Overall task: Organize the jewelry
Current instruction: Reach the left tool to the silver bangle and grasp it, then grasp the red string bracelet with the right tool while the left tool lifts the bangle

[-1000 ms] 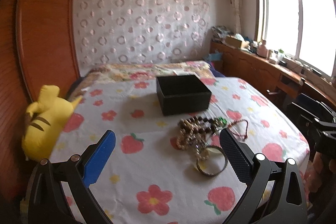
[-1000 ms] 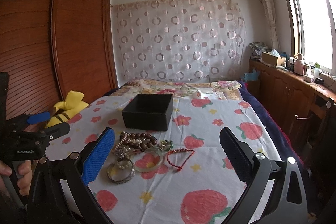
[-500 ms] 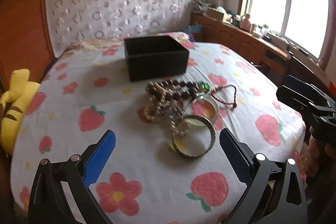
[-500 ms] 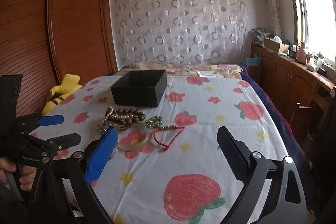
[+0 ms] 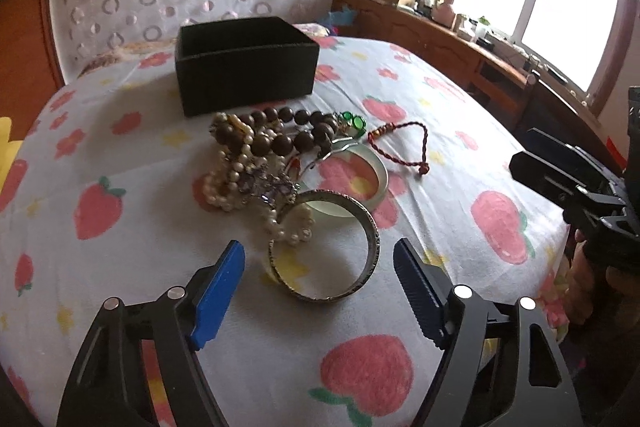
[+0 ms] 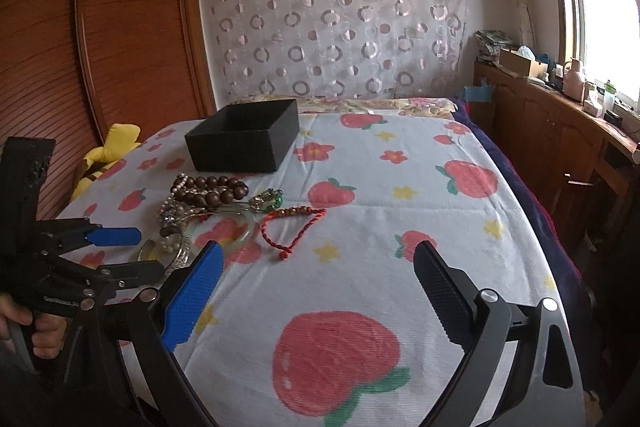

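Note:
A pile of jewelry lies on the strawberry-print bedsheet in front of an open black box (image 5: 246,61) (image 6: 244,141). It holds a silver bangle (image 5: 326,245), a pale jade bangle (image 5: 352,179), dark wooden beads (image 5: 280,137) (image 6: 208,191), pearl strands (image 5: 228,179) and a red cord bracelet (image 5: 400,143) (image 6: 292,223). My left gripper (image 5: 320,263) is open, its fingers on either side of the silver bangle, just short of it. My right gripper (image 6: 318,263) is open and empty, to the right of the pile.
A yellow plush toy (image 6: 108,151) lies at the bed's left edge by the wooden wardrobe (image 6: 80,47). A wooden sideboard (image 6: 560,131) with clutter runs along the right under the window. The bed's right edge drops off near the sideboard.
My left gripper has moved forward and down toward the pile, so the silver bangle now sits between its fingers. My right gripper has dipped slightly and stayed open.

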Available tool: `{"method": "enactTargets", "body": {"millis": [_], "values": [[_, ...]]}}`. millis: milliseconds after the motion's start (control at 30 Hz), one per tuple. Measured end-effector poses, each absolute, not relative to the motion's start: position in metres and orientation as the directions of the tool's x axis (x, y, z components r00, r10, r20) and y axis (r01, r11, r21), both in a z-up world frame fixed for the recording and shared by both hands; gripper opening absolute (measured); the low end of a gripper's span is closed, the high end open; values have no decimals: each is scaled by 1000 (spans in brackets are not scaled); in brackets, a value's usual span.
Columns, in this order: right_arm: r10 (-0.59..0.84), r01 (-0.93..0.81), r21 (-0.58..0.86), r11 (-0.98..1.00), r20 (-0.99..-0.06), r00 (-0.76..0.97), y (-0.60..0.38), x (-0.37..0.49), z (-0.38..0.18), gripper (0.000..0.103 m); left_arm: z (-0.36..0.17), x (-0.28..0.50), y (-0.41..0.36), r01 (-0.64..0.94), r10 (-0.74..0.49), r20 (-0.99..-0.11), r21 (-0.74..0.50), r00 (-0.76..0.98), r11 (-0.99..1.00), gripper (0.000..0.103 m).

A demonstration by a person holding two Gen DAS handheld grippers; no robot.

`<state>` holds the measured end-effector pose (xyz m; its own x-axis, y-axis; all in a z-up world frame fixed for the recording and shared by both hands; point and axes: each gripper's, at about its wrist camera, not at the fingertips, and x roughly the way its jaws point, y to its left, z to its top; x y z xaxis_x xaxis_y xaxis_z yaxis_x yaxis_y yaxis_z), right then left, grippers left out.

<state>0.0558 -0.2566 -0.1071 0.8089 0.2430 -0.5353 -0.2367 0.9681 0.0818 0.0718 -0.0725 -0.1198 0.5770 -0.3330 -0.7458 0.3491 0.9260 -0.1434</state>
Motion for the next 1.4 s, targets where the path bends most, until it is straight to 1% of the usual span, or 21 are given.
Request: {"method": "enactTargets", "body": {"millis": [167,233,300,500,567,733,767,833,867,933,1067,1267,1300,1333,1367,1400], "values": [[238,-231,82,970,-537,809,-260,56,-109,97,-123,74,-80,356,-320,-748,-119,582,927,72],[239,-232,83,969,-540,807,-261,56,-109,97,-124,74,-83,354,-293,-747,-82,597,932,55],[241,-236,79,968,-545,803,-260,57,-110,97,-123,72,-82,357,-294,-744,-79,601,931,55],[257,-264,70,962,-560,788,-256,64,-110,97,-119,64,-69,363,-332,-733,-124,593,924,55],[279,-288,77,954,-569,774,-254,69,-110,90,-116,60,-62,360,-346,-724,-143,596,922,55],[324,-345,88,935,-611,722,-246,89,-114,64,-108,52,-54,360,-363,-699,-160,617,919,55],[325,-355,82,931,-626,709,-243,94,-116,62,-106,50,-53,361,-364,-693,-158,622,919,55],[331,-374,78,924,-652,682,-239,104,-119,52,-102,48,-52,362,-364,-683,-155,633,919,55],[331,-380,76,922,-666,669,-236,110,-122,50,-100,47,-51,361,-364,-678,-155,639,920,55],[328,-381,81,921,-691,644,-234,119,-126,40,-97,45,-48,357,-363,-666,-153,652,922,55],[340,-380,116,918,-723,601,-232,135,-133,39,-93,45,-44,344,-358,-652,-156,668,926,55],[317,-355,117,927,-750,580,-228,150,-139,38,-88,47,-37,326,-344,-639,-152,688,933,55],[319,-352,123,928,-751,578,-229,152,-139,35,-88,48,-35,324,-342,-637,-150,691,934,55],[319,-350,124,928,-752,577,-229,154,-139,27,-87,49,-35,323,-340,-634,-148,694,935,55],[321,-352,127,927,-754,573,-228,156,-138,21,-85,51,-34,322,-337,-632,-144,698,936,55],[326,-355,132,925,-754,570,-229,157,-138,9,-85,51,-33,322,-336,-631,-140,700,936,55]]}}
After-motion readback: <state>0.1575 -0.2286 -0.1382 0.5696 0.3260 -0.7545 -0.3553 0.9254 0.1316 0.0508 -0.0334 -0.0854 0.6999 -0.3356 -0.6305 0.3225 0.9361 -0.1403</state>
